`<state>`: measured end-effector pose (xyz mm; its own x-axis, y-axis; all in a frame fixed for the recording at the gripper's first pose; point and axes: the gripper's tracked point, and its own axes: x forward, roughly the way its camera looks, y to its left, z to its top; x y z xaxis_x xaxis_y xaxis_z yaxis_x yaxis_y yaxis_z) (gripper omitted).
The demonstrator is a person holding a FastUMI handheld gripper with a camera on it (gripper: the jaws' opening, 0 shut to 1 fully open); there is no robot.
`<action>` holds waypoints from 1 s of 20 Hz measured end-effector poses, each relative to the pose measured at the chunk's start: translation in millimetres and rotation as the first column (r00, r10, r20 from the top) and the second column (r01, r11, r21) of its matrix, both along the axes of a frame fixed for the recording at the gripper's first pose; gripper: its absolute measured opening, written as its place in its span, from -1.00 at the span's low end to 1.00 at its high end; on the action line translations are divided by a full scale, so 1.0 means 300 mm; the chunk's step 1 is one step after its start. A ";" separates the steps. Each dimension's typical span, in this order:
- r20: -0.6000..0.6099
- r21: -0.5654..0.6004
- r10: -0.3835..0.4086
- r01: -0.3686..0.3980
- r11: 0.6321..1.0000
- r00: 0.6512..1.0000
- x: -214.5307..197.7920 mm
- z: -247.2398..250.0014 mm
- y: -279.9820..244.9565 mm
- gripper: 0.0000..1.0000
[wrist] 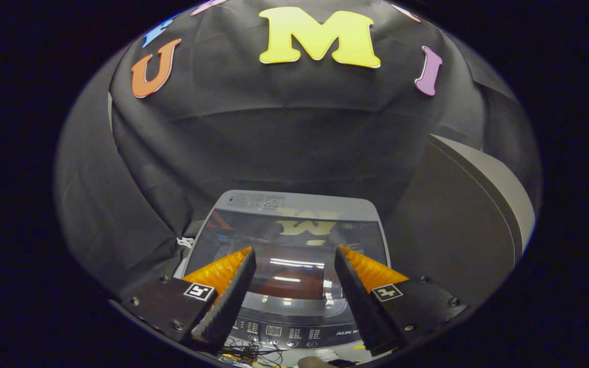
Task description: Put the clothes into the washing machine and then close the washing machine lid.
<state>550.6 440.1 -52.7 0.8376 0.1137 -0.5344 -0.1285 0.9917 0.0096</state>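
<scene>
A grey top-loading washing machine [294, 204] with a dark, glossy glass lid [289, 245], shut flat, sits below and just ahead of the gripper [294, 263]. Its fingers [233, 291] are spread apart, holding nothing. The button-studded control panel [289, 332] lies between them. Black cloth [284, 138] drapes behind the machine.

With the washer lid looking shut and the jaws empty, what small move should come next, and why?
Probably back the gripper away: its jaws stand open, holding nothing, above the washing machine, whose glass lid lies flat and closed. A reddish shape shows through the glass; the task looks done.
</scene>
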 end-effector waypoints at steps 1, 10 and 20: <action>0.006 -0.002 0.002 -0.002 1.000 1.000 -0.008 0.007 0.002 0.94; 0.082 0.024 0.045 -0.047 0.999 0.996 -0.194 0.112 -0.026 0.94; 0.413 0.103 0.078 -0.132 0.986 0.908 -0.523 0.441 -0.406 0.94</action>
